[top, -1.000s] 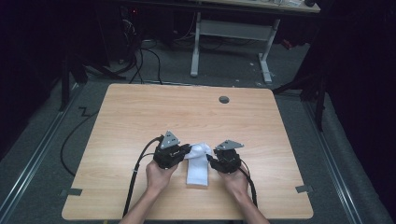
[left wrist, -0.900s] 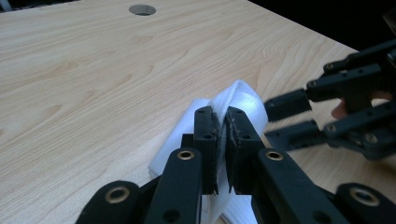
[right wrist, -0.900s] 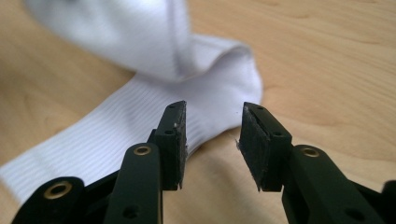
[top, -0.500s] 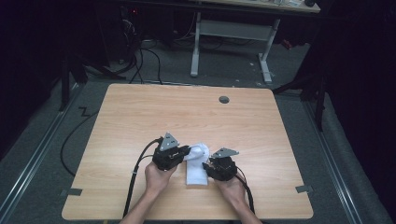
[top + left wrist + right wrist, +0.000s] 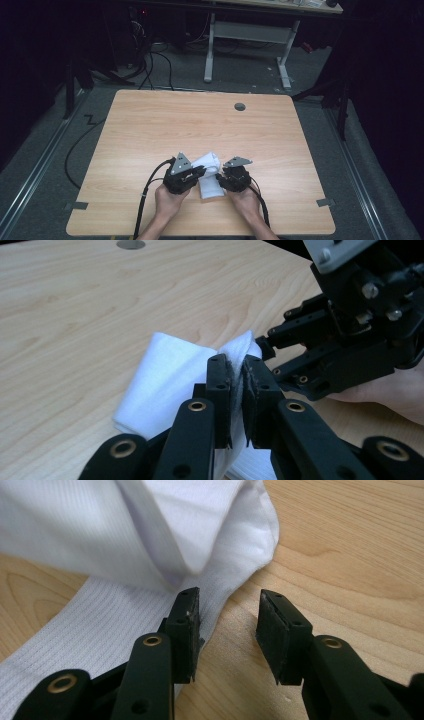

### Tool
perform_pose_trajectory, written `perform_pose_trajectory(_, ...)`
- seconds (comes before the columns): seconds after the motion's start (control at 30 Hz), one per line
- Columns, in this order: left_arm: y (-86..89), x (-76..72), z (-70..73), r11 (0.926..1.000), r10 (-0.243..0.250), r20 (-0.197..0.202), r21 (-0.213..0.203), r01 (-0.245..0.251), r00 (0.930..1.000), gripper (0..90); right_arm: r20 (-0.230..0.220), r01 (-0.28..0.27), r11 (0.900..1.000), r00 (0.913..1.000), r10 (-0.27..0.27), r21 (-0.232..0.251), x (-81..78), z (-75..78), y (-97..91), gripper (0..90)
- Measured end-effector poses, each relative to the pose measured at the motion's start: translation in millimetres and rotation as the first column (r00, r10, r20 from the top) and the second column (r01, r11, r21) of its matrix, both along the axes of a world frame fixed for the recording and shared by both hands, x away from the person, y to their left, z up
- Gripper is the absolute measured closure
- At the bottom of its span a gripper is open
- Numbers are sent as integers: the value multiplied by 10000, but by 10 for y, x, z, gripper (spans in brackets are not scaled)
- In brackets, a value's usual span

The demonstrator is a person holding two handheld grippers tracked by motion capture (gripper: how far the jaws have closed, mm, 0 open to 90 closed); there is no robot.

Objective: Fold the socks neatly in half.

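The tabletop (image 5: 150,130) carries one white cloth (image 5: 210,175), a ribbed fabric piece that lies flat near the person's edge, well apart from the round grommet (image 5: 240,106) at the far side. Part of the cloth is lifted and doubled back over the flat part, which suggests a fold in progress. The left claw (image 5: 199,172) sits at the cloth's left edge and is pressed together on the raised flap; in the left gripper view its pads (image 5: 224,385) pinch a thin layer of fabric, probably to carry that flap across. The right claw (image 5: 226,176) rests at the cloth's right edge with jaws spread; in the right gripper view one pad (image 5: 186,620) lies on the flat fabric and the other (image 5: 272,625) over bare wood, nothing pinched. This placement likely steadies the lower layer while the flap moves.
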State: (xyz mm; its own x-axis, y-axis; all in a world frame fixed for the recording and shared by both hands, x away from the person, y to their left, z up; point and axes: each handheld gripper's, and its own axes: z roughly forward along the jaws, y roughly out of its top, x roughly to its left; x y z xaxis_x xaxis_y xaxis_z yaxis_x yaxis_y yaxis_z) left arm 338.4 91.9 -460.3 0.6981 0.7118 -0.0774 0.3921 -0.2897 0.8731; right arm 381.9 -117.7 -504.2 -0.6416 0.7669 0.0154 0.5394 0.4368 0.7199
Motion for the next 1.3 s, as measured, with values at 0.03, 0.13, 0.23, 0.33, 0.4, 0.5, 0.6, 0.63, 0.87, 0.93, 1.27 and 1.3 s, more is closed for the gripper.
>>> perform_pose_trajectory(0.03, -18, -4, -19, 10000, -23, -43, 17, 23, 10000, 829, -1, 4, 10000, 10000, -4, 0, -1, 0, 2, 612)
perform_pose_trajectory(0.13, -68, -17, -74, 9997, -189, -170, 141, 192, 9997, 825, 3, 24, 10000, 10000, -24, 9, -2, -1, 2, 612)
perform_pose_trajectory(0.23, -95, -44, -127, 9981, -417, -240, 454, 428, 9988, 814, -16, 23, 10000, 10000, -23, 12, -1, 0, 1, 611)
perform_pose_trajectory(0.33, -86, -67, -161, 9965, -535, -350, 629, 556, 9980, 806, 74, 16, 10000, 10000, -15, -46, -9, 1, 7, 612)
perform_pose_trajectory(0.4, -78, -78, -180, 9957, -630, -430, 646, 657, 9971, 802, 313, -88, 9995, 9995, 97, -294, -29, 8, 22, 612)
perform_pose_trajectory(0.5, -77, -92, -198, 9946, -741, -522, 690, 776, 9959, 793, 266, -106, 9998, 9996, 111, -175, -38, 31, 5, 593)
perform_pose_trajectory(0.6, -81, -116, -187, 9939, -762, -536, 755, 802, 9956, 755, 348, -128, 9999, 9993, 131, -86, -72, 83, -32, 577)
perform_pose_trajectory(0.63, -83, -133, -172, 9937, -768, -481, 784, 804, 9959, 729, 420, -176, 9998, 9990, 180, -110, -85, 104, -46, 571)
perform_pose_trajectory(0.87, 9, -172, -75, 9969, -625, -242, 469, 636, 9978, 636, 757, -51, 10000, 9971, 51, 2, -169, 239, -215, 577)
perform_pose_trajectory(0.93, 32, -157, -59, 9980, -470, -265, 402, 480, 9985, 630, 950, -6, 9999, 9955, -7, 131, -184, 290, -260, 597)
perform_pose_trajectory(1.27, -88, -4, -181, 9940, 160, -1067, 1091, -43, 9942, 557, 1096, -904, 9959, 9900, 891, 69, -199, 348, -60, 607)
perform_pose_trajectory(1.3, -97, -5, -207, 9928, 182, -1147, 1195, -44, 9932, 550, 992, -958, 9954, 9905, 949, 45, -213, 328, -43, 600)
